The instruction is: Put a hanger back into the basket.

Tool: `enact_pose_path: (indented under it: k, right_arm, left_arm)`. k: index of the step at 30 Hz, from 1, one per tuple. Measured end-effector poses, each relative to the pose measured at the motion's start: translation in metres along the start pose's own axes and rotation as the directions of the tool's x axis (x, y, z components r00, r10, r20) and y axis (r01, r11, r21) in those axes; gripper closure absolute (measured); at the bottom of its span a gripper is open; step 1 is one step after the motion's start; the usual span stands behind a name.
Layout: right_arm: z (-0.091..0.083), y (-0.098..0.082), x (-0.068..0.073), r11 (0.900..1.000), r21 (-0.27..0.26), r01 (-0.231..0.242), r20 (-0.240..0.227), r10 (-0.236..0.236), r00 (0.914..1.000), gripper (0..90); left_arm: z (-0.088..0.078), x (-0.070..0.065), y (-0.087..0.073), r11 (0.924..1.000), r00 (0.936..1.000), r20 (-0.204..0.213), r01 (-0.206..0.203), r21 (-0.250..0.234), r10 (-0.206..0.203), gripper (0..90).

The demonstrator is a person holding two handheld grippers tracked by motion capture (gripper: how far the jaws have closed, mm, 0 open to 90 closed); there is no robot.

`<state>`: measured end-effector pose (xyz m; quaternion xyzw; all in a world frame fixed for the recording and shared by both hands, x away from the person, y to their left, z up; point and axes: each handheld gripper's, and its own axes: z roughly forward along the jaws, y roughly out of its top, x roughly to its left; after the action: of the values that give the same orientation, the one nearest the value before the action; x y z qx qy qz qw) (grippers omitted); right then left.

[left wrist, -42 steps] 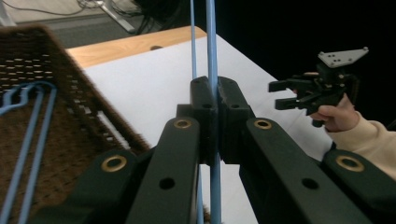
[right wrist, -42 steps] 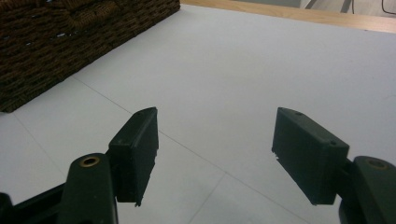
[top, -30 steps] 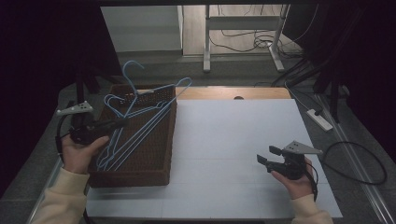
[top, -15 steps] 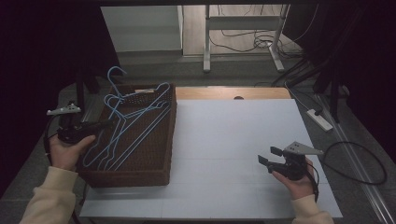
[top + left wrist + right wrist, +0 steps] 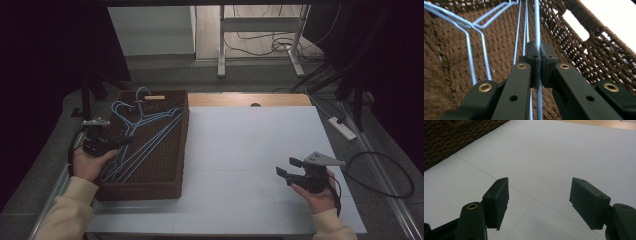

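The left claw (image 5: 537,62) is clamped on the wire of a blue hanger (image 5: 145,135), which lies with other blue hangers inside the brown woven basket (image 5: 150,190) at the counter's (image 5: 250,150) left side. The right claw (image 5: 286,169) hovers wide and empty over the white counter, well apart from the basket.

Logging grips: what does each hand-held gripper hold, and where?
Left hand-held gripper: a blue wire hanger, pinched on a straight wire. Right hand-held gripper: nothing.

Lab: floor cables (image 5: 260,42), power strip (image 5: 342,128).
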<state>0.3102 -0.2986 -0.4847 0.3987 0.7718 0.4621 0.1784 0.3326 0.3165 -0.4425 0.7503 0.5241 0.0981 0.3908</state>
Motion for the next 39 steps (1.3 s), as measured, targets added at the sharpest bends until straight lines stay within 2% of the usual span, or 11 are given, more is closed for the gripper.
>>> enact_pose_path:
  k: [2,4,7,11,15,20,23,26,29,34,39]
  right_arm:
    - [0.0,0.0,0.0,1.0,0.003,0.0,0.0,0.0,1.0,32.3]
    - [0.0,0.0,0.0,1.0,0.004,0.001,-0.001,-0.001,1.0,32.3]
    - [0.001,0.0,0.001,1.0,0.005,0.003,-0.002,-0.003,1.0,32.3]
    - [0.001,0.0,0.001,1.0,0.008,0.006,-0.004,-0.006,1.0,32.3]
    - [0.001,0.0,0.001,1.0,0.008,0.007,-0.004,-0.007,1.0,32.3]
    - [0.001,0.0,0.001,1.0,0.006,0.005,-0.006,-0.005,1.0,32.3]
    - [0.001,0.0,0.001,1.0,0.007,0.004,-0.007,-0.004,1.0,32.3]
    - [0.001,0.0,0.001,1.0,0.007,0.003,-0.009,-0.003,1.0,32.2]
    - [0.0,0.0,0.001,1.0,0.01,0.0,-0.014,0.0,0.9999,31.9]
    - [0.002,-0.001,-0.001,1.0,0.027,-0.005,-0.026,0.006,0.9996,31.3]
    - [0.001,-0.001,-0.003,0.999,0.033,-0.003,-0.036,0.004,0.9993,31.3]
  left_arm:
    - [0.004,0.0,-0.001,0.9998,0.9999,-0.008,0.008,0.017,-0.008,86.6]
    - [0.01,0.001,-0.001,0.997,0.9992,-0.031,0.026,0.073,-0.024,86.4]
    - [0.018,0.004,-0.002,0.9836,0.9934,-0.103,0.066,0.168,-0.049,86.0]
    - [0.024,0.007,-0.004,0.9759,0.9891,-0.136,0.084,0.201,-0.057,85.3]
    - [0.021,0.006,-0.002,0.9824,0.9862,-0.161,0.068,0.174,-0.04,78.7]
    - [0.003,-0.001,0.003,0.9989,0.9757,-0.218,0.034,0.033,-0.026,52.0]
    - [-0.011,-0.01,0.007,0.999,0.9853,-0.17,0.005,-0.044,-0.013,42.1]
    - [-0.028,-0.027,0.007,0.9917,0.9943,-0.102,-0.042,-0.122,0.03,35.9]
    - [-0.042,-0.044,0.004,0.983,0.9935,-0.077,-0.095,-0.157,0.083,33.0]
    - [-0.049,-0.066,-0.011,0.9717,0.9908,-0.025,-0.136,-0.193,0.133,30.6]
    - [-0.047,-0.084,-0.03,0.9604,0.9869,0.052,-0.136,-0.243,0.153,30.3]
